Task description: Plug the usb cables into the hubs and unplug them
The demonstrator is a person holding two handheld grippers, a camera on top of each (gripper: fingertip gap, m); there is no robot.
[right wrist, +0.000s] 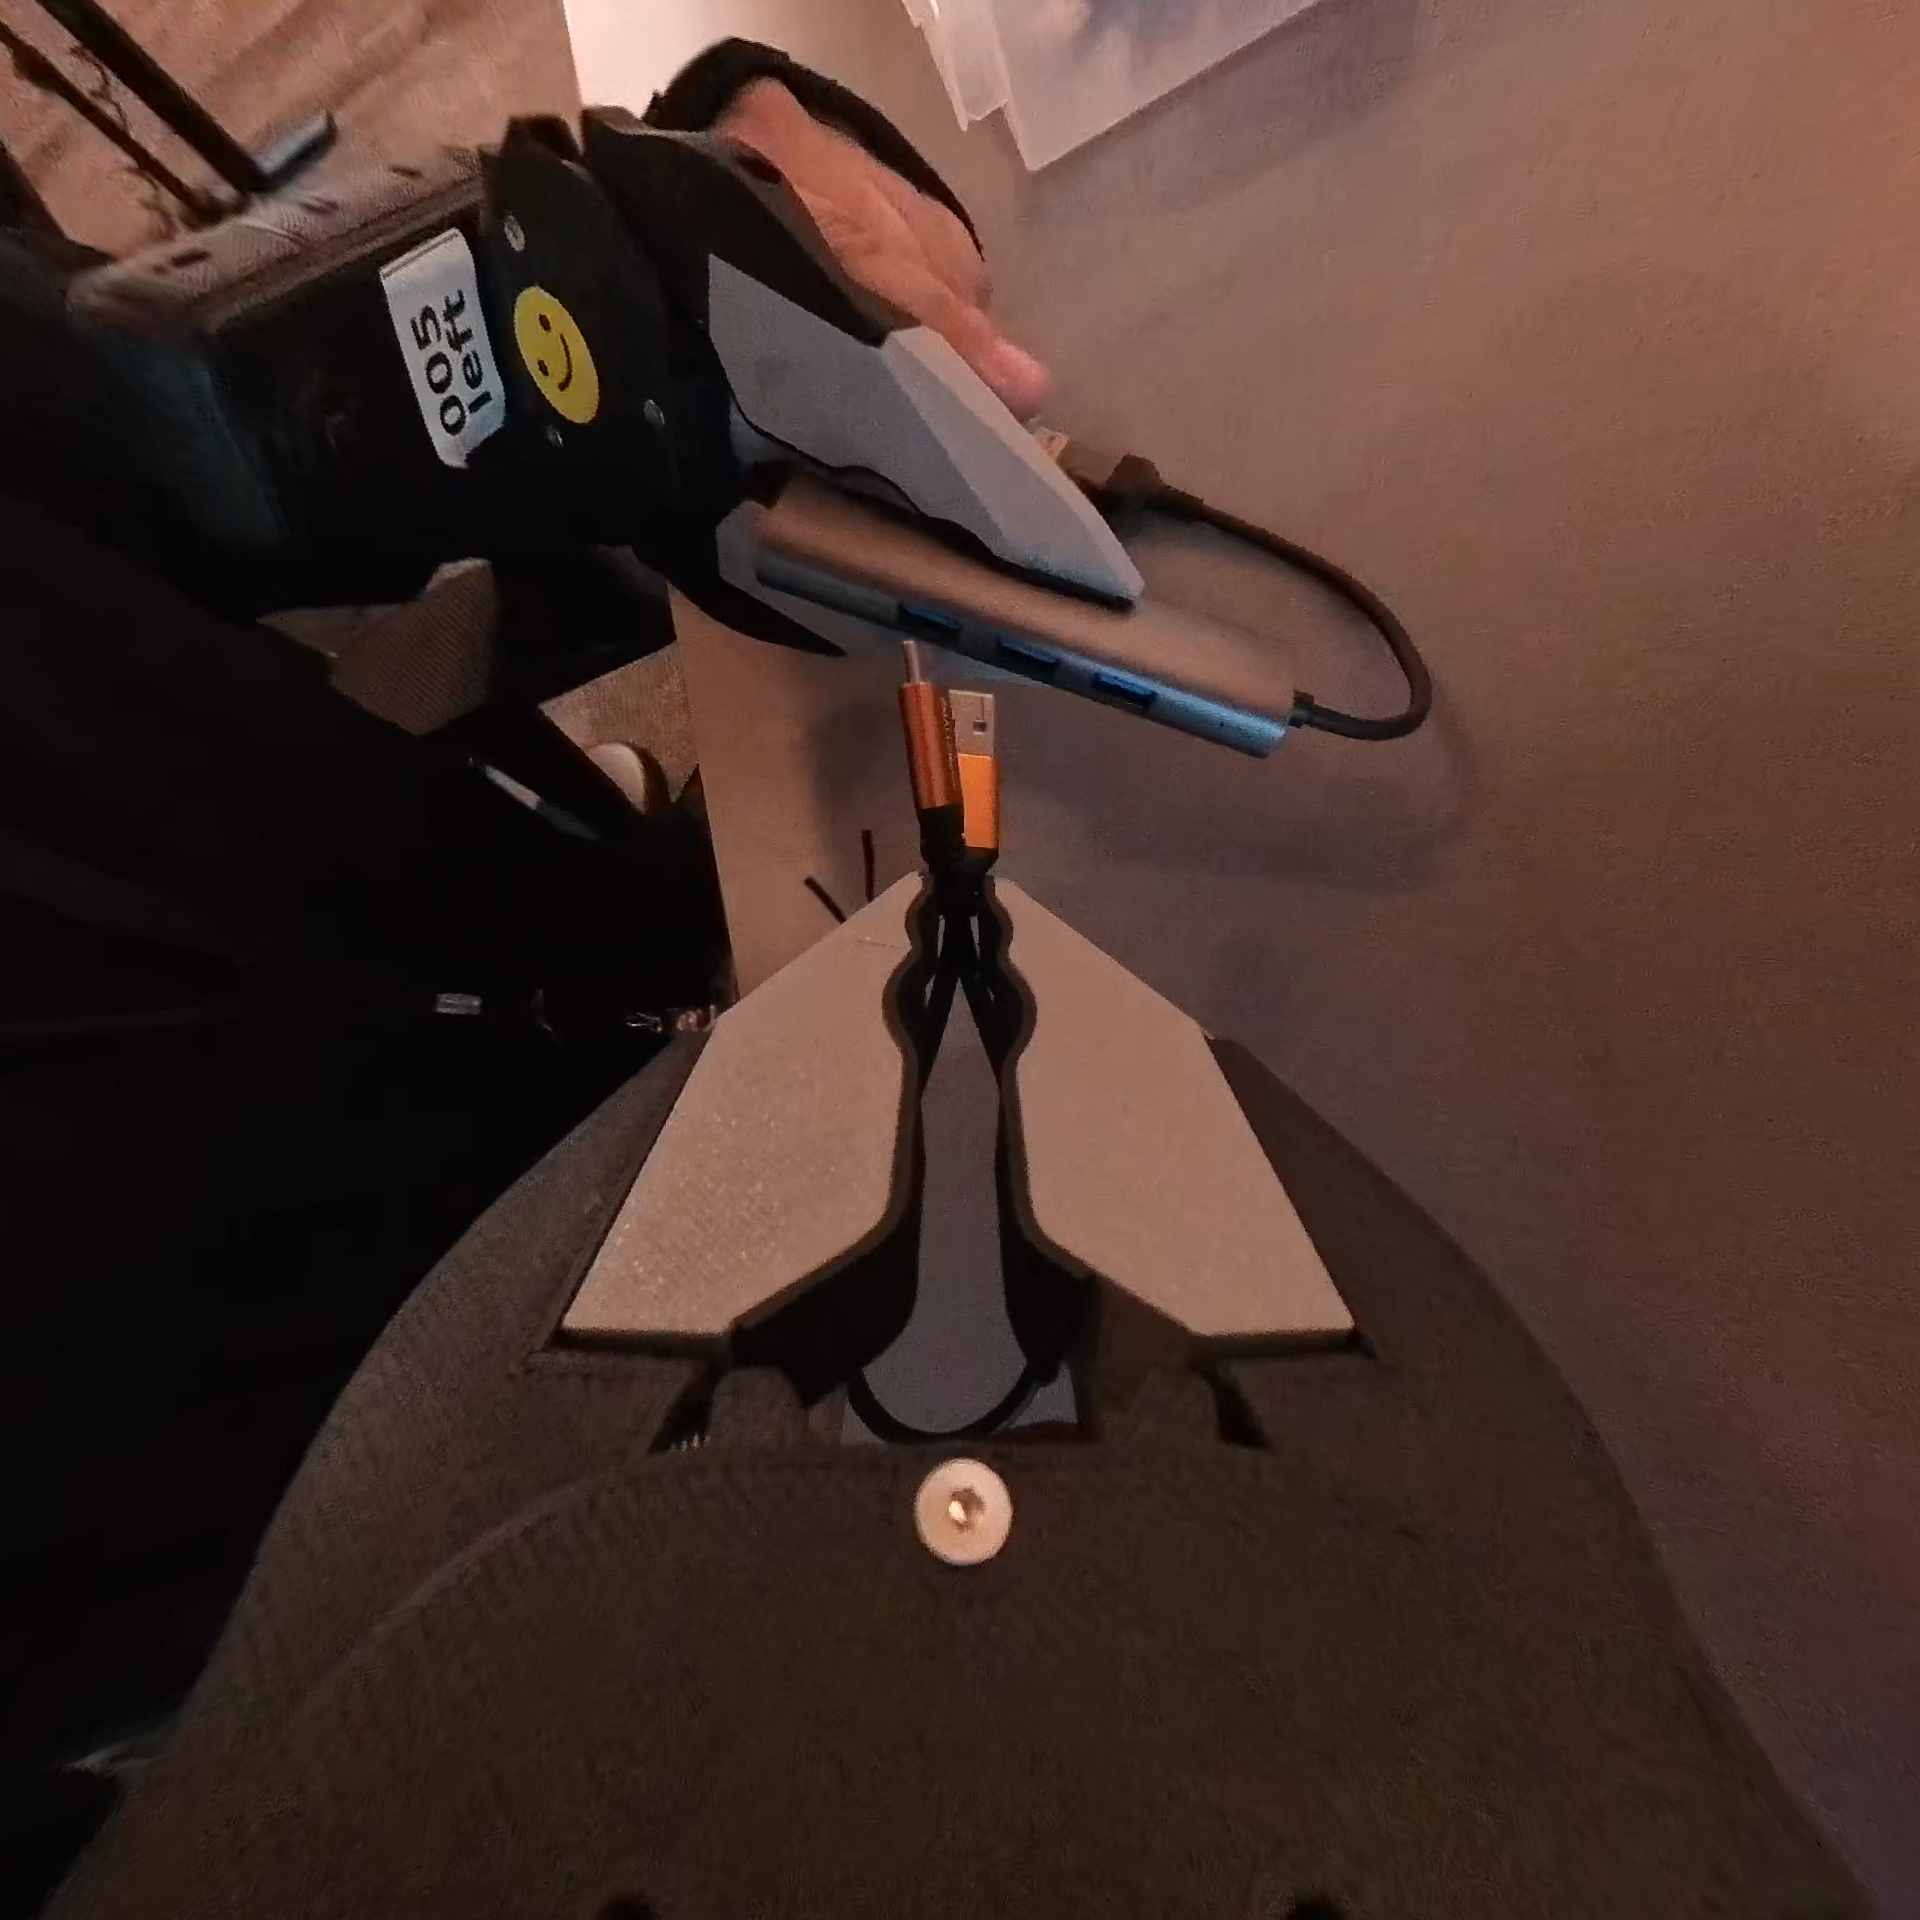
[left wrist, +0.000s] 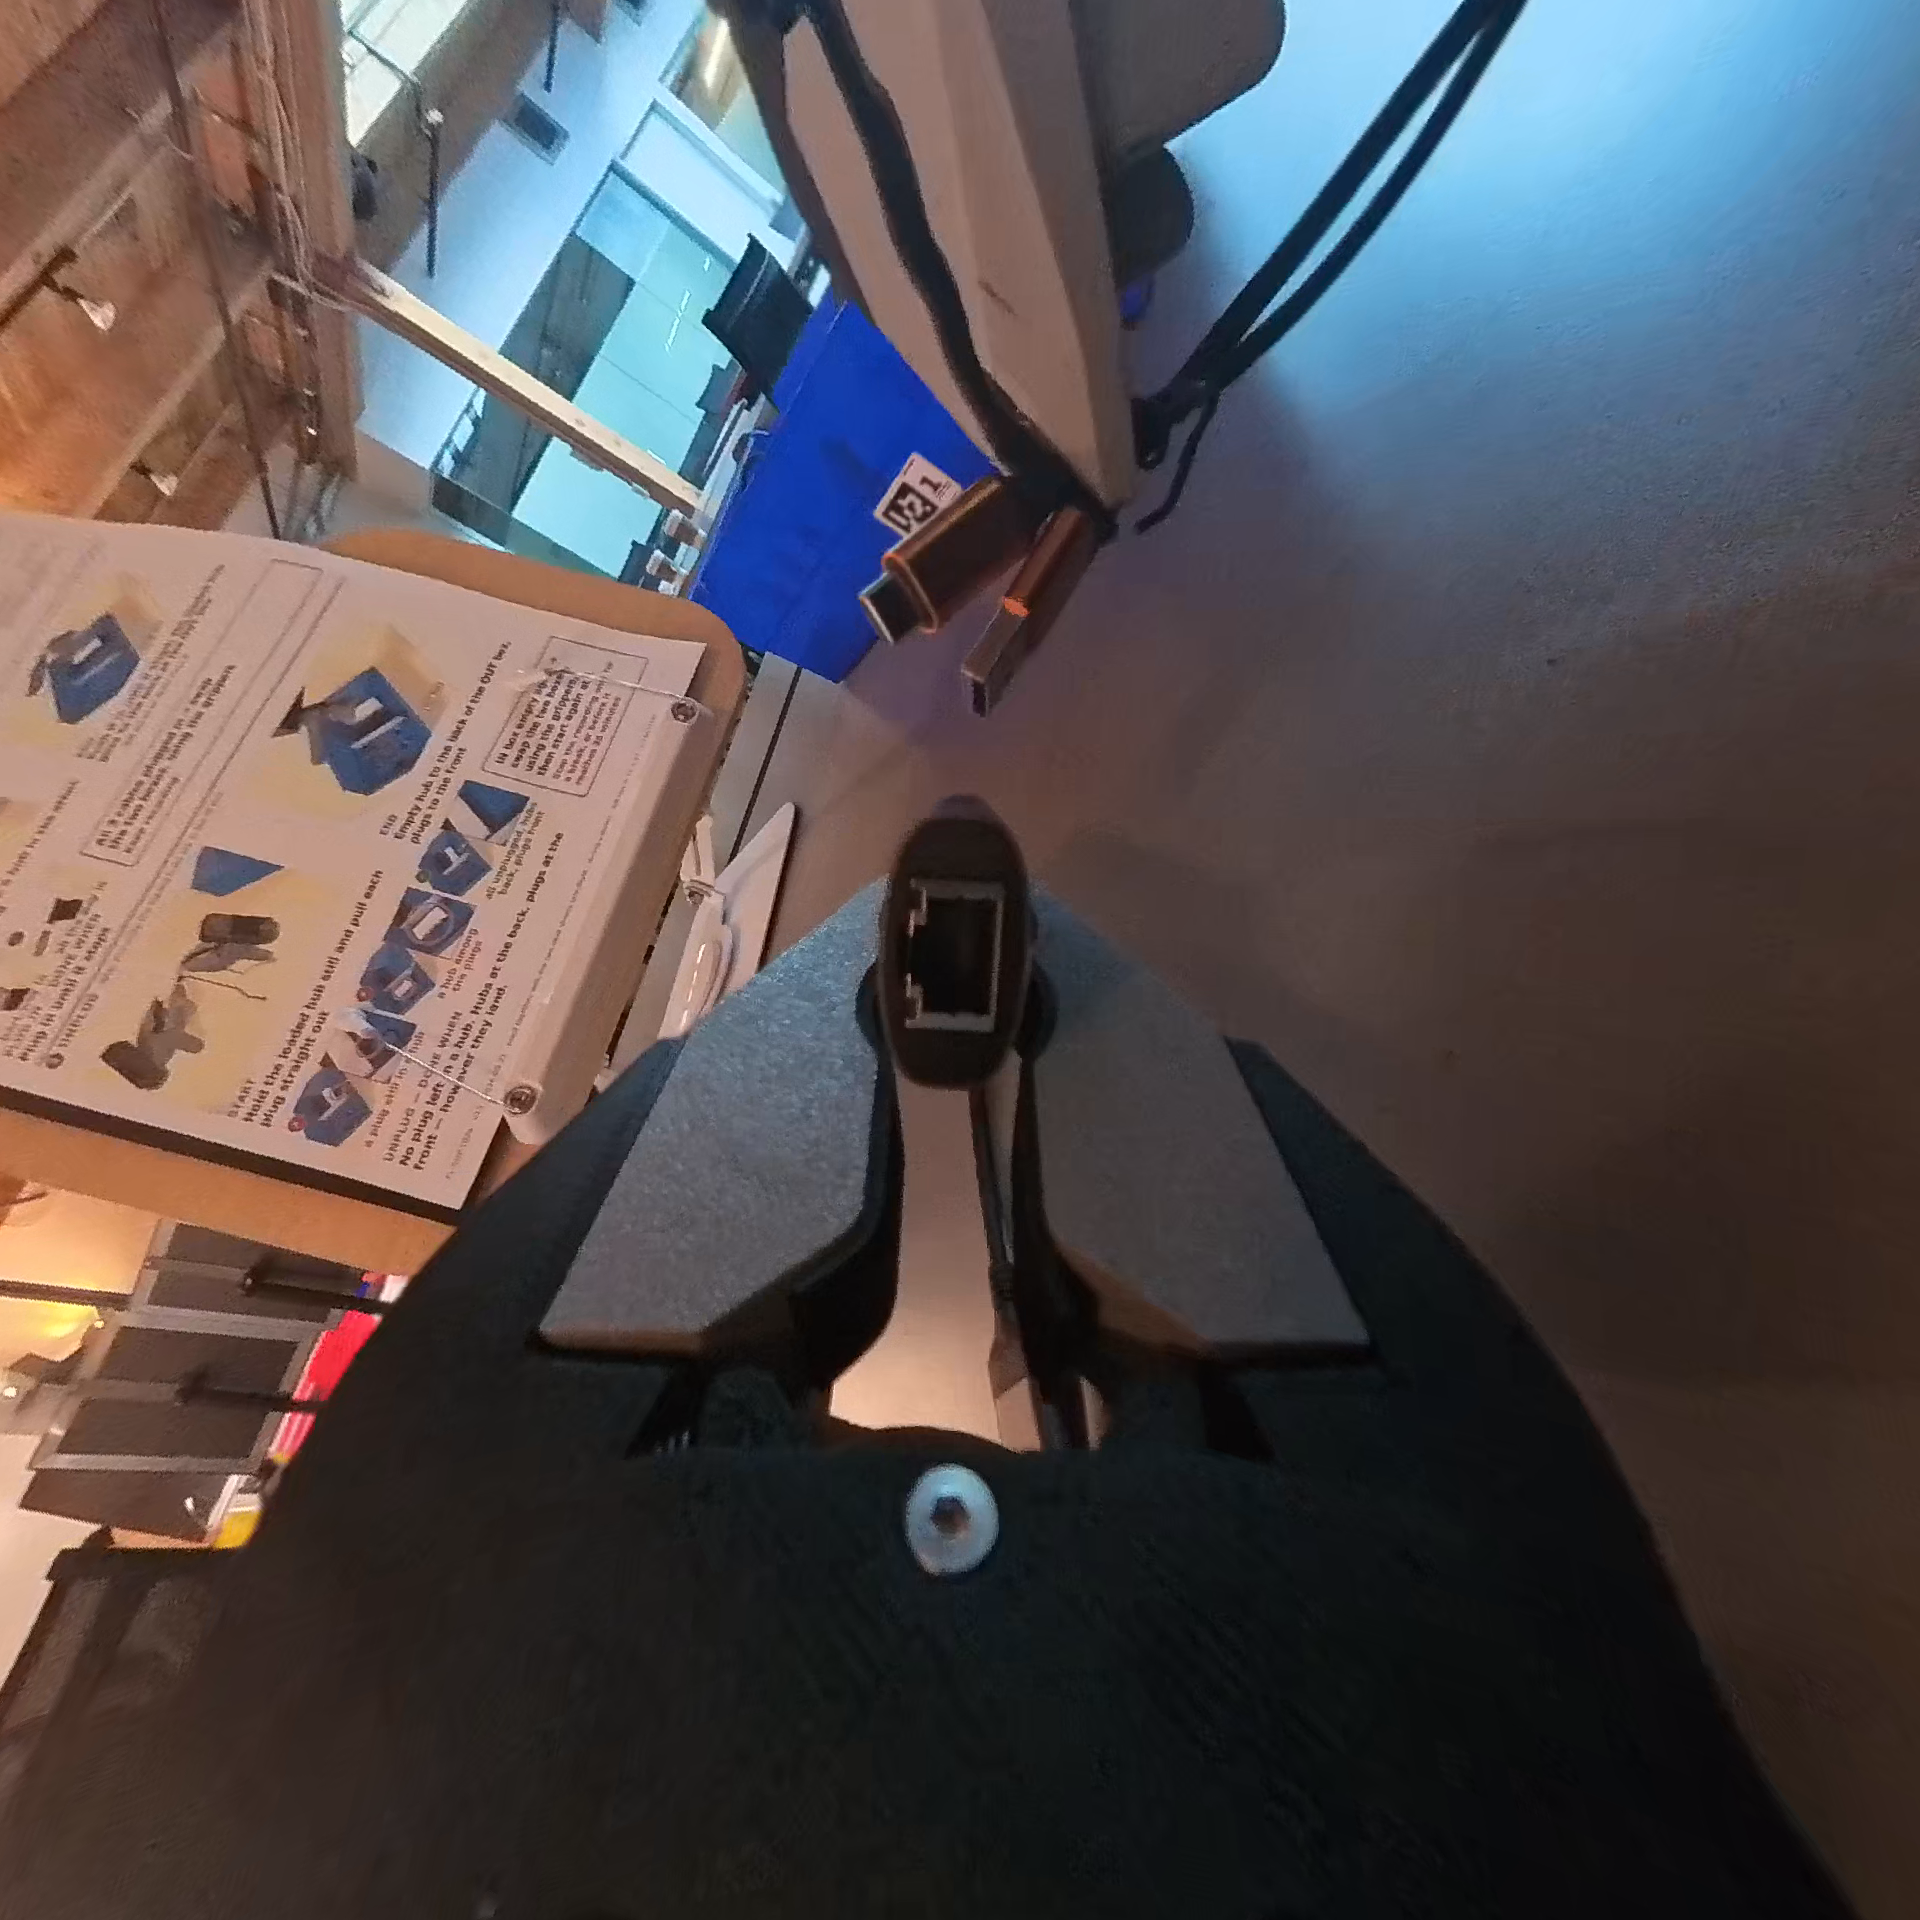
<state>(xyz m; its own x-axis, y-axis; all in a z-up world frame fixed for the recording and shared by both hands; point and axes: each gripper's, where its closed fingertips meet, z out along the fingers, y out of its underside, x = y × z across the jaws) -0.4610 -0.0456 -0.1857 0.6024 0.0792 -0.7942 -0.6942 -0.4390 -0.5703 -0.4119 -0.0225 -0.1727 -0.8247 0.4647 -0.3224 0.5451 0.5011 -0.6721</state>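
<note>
My left gripper [left wrist: 954, 987] is shut on a slim grey USB hub [left wrist: 954, 961], seen end-on with a square network port facing me. In the right wrist view the same hub [right wrist: 1091, 644] shows three blue ports along its edge and a black lead [right wrist: 1371, 665] curling off its far end. My right gripper [right wrist: 956, 914] is shut on a black braided cable [right wrist: 961, 997] whose two orange plugs [right wrist: 951, 743] stick up just under the hub's ports, apart from them. These plugs [left wrist: 966, 582] also show in the left wrist view below the right gripper's fingers [left wrist: 997, 270].
A grey tabletop [left wrist: 1507, 831] lies under both grippers. An illustrated instruction sheet [left wrist: 312, 831] stands on a wooden board at the left. A blue box [left wrist: 831, 499] sits behind the plugs. A person's hand [right wrist: 883, 239] holds the left gripper. The gap from one gripper's tips to the other's is roughly 6 centimeters.
</note>
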